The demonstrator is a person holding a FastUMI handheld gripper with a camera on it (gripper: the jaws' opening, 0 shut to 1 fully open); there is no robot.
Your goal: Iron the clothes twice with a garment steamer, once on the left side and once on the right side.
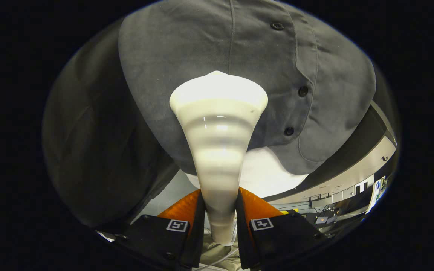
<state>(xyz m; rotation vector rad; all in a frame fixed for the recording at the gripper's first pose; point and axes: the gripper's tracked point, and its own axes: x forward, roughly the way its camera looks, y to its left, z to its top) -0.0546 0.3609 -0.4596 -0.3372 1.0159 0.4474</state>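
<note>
So that steam reaches the cloth, the tongs [219, 210] clamp the steamer's handle [219, 162] (head up) against the grey shirt [171, 67].

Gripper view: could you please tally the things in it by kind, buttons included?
Garment steamer, clamped between the fingers of the gripper: 1
Grey shirt, just beyond the steamer head: 1
Dark buttons on the shirt's placket, top, middle, bottom: 3
Gripper: 1
Total: 6
</note>
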